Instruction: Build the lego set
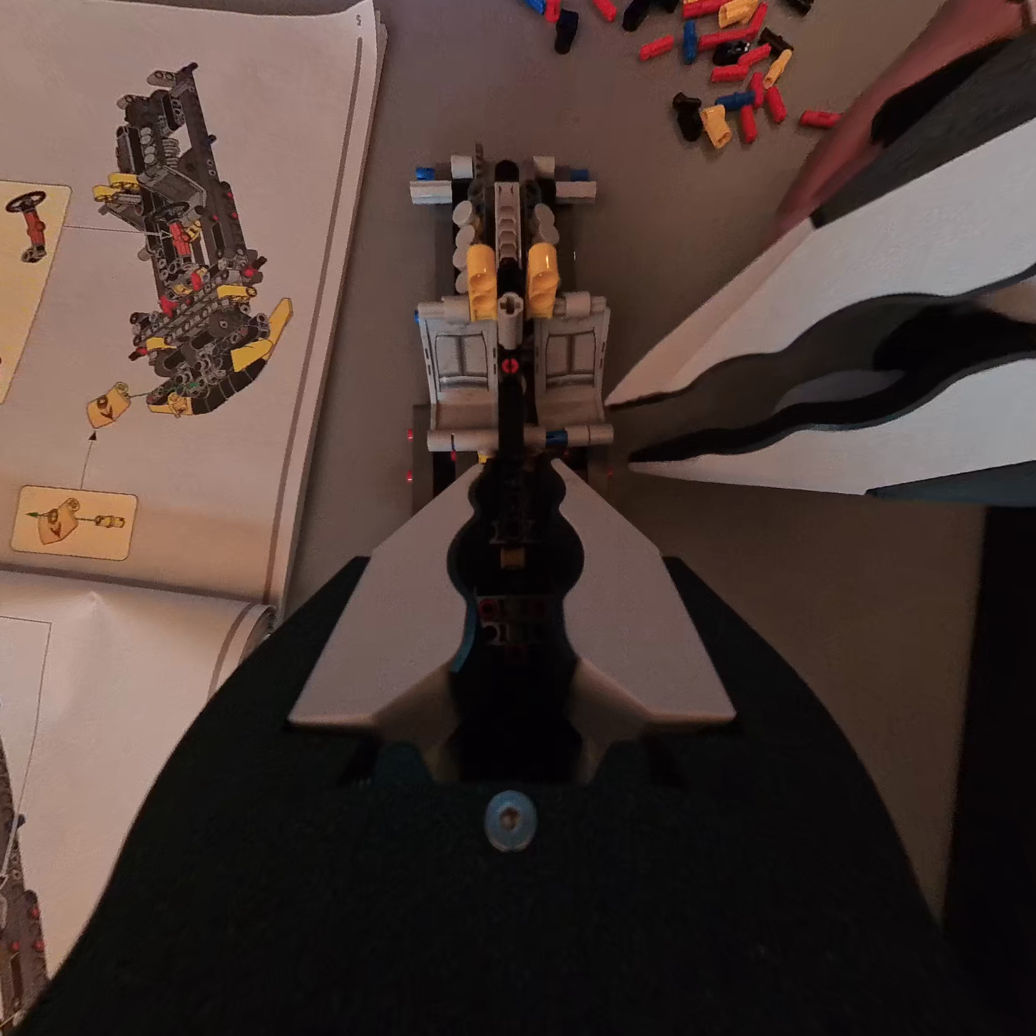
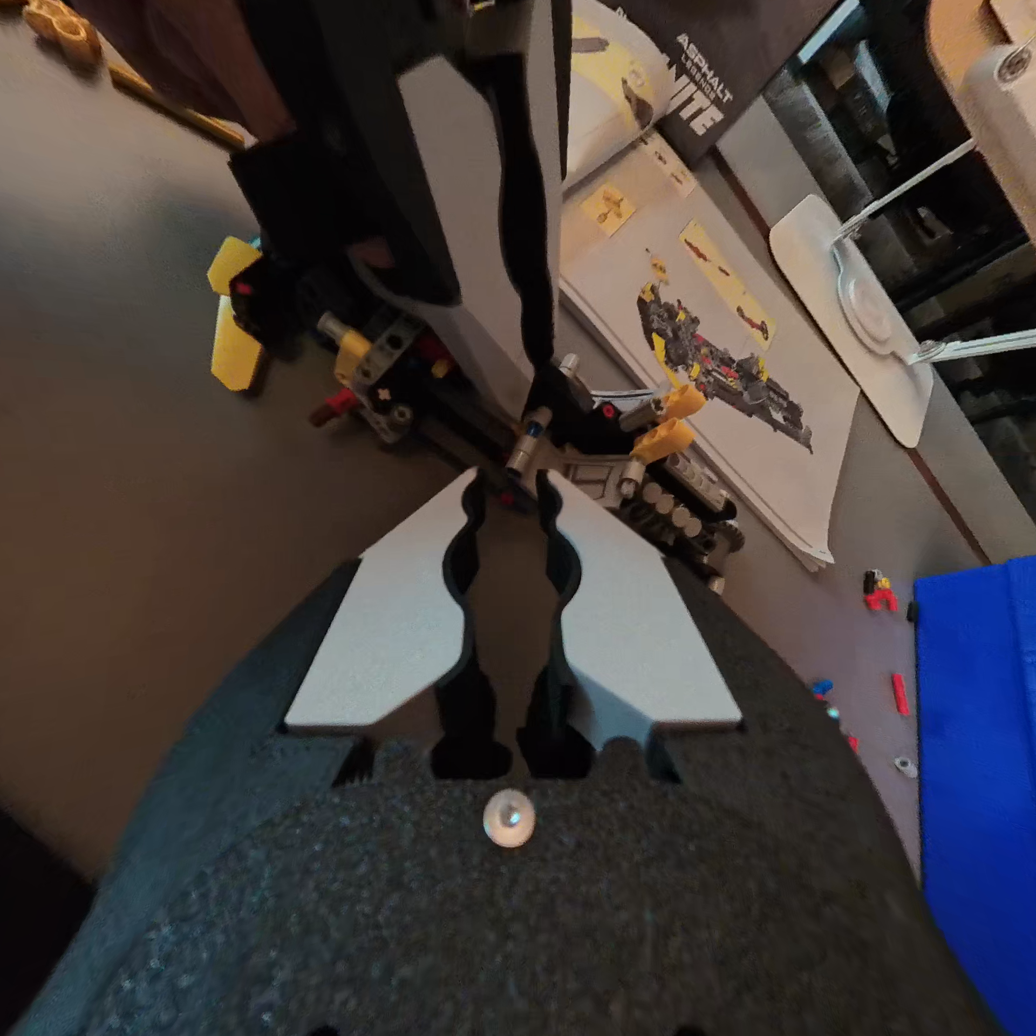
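The half-built lego car lies on the grey surface in front of you, its two grey seats and yellow connectors facing up, with the open instruction booklet just to its left. Your left tongs are closed narrowly on the black central beam of the car, at the end nearest you. Your right tongs stand a little apart, their tips right at a small grey pin on the car's side; you cannot tell from either view whether they actually pinch it. In the left wrist view the right tongs come in from the right side, close beside the seats. Loose red, yellow, blue and black pieces lie scattered on the surface beyond the car. A blue bin sits off to the right, with a few more small pieces beside it.
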{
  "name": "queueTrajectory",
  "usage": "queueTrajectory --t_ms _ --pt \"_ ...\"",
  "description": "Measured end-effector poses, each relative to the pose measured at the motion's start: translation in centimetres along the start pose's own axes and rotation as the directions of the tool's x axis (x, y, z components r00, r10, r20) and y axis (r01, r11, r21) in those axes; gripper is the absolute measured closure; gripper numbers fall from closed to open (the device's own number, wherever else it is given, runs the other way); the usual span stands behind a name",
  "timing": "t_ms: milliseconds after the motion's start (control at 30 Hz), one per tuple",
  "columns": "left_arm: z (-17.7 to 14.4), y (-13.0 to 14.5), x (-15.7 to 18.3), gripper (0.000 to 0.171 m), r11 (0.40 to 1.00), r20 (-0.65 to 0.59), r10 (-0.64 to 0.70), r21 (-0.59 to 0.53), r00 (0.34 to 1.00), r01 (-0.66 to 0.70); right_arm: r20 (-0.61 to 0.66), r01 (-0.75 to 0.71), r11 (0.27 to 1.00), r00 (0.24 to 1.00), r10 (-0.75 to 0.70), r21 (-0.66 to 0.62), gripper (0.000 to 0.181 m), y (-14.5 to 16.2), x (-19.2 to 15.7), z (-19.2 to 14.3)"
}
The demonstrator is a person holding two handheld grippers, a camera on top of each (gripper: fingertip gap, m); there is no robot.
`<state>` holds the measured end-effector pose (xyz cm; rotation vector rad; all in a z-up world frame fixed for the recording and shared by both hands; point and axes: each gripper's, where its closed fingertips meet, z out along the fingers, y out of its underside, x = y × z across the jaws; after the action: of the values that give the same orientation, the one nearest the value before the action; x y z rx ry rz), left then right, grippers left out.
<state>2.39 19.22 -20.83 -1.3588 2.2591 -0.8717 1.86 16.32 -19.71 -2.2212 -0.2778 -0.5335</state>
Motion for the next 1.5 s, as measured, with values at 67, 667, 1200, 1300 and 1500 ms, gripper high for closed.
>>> queueTrajectory --t_ms 67,667,1200,1300,1500 --pt "0.0 0.0 0.0 0.162 1.0 -0.003 -0.001 0.0 1.0 0.001 0.011 0.001 1.0 1.0 -0.001 -0.012 0.165 0.2 -0.1 0.4" --pt "0.1 0.0 -0.2 0.163 1.0 0.074 0.028 -0.006 0.997 -0.028 -0.047 -0.179 0.976 0.984 0.174 -0.123 0.174 0.6 0.2 1.5" --pt "0.3 -0.2 -0.4 0.165 1.0 0.061 0.017 -0.009 0.998 -0.017 -0.071 -0.101 0.988 0.993 0.093 -0.116 0.176 0.8 1.0 1.8" --pt "0.3 -0.2 -0.4 0.165 1.0 0.063 0.016 -0.008 0.998 -0.015 -0.065 -0.12 0.986 0.991 0.114 -0.115 0.176 0.8 1.0 1.8" --pt "0.2 -0.4 -0.4 0.165 1.0 0.043 -0.026 0.011 0.999 0.026 0.056 -0.266 0.963 0.962 0.268 -0.042 0.174 0.4 1.2 1.7"
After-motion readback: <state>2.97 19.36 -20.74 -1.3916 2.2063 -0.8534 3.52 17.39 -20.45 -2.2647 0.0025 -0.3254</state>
